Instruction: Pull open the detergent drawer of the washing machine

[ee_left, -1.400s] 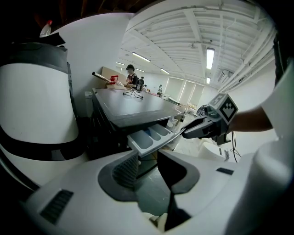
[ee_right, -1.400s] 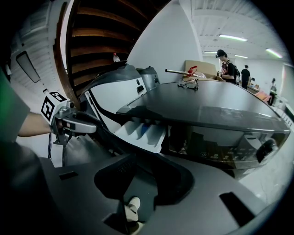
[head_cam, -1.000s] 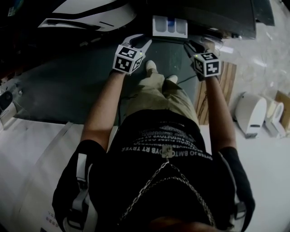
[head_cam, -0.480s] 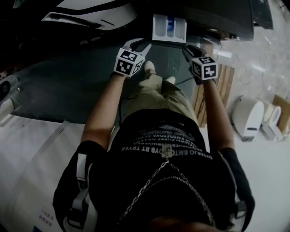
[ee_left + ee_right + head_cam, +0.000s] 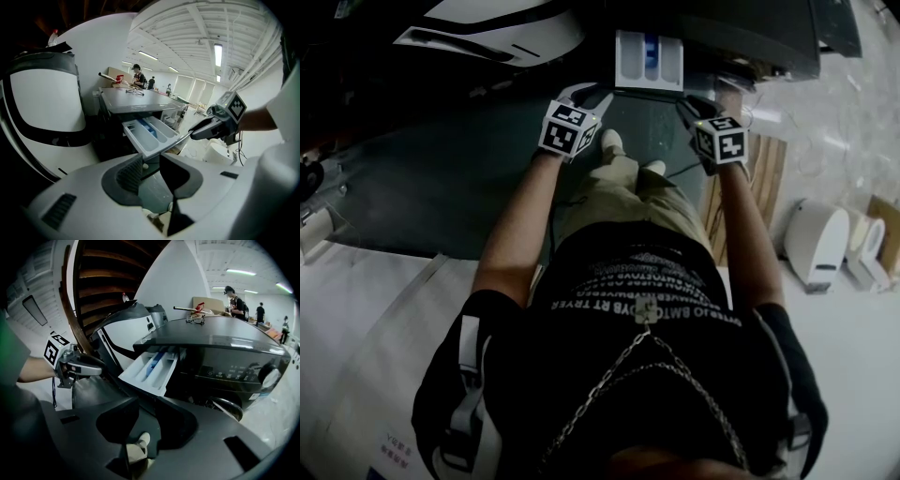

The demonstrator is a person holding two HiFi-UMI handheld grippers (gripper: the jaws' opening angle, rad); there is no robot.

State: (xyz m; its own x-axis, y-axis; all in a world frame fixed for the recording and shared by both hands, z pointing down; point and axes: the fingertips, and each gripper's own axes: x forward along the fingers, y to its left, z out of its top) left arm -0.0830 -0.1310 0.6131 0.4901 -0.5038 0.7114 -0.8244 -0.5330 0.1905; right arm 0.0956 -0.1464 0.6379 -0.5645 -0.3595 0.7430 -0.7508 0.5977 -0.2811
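So the detergent drawer (image 5: 649, 61) sits pulled out; your left gripper (image 5: 589, 94) and right gripper (image 5: 692, 105) hover near it, jaws apart, empty.

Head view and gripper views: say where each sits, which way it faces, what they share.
Head view: on the person's head, steeply down at the open detergent drawer; torso, arms, left gripper, right gripper.
Left gripper view: on that gripper, along open jaws toward the drawer; right gripper, forearm.
Right gripper view: likewise, from the drawer's other side; left gripper, shoe.
Shared: all show the drawer.
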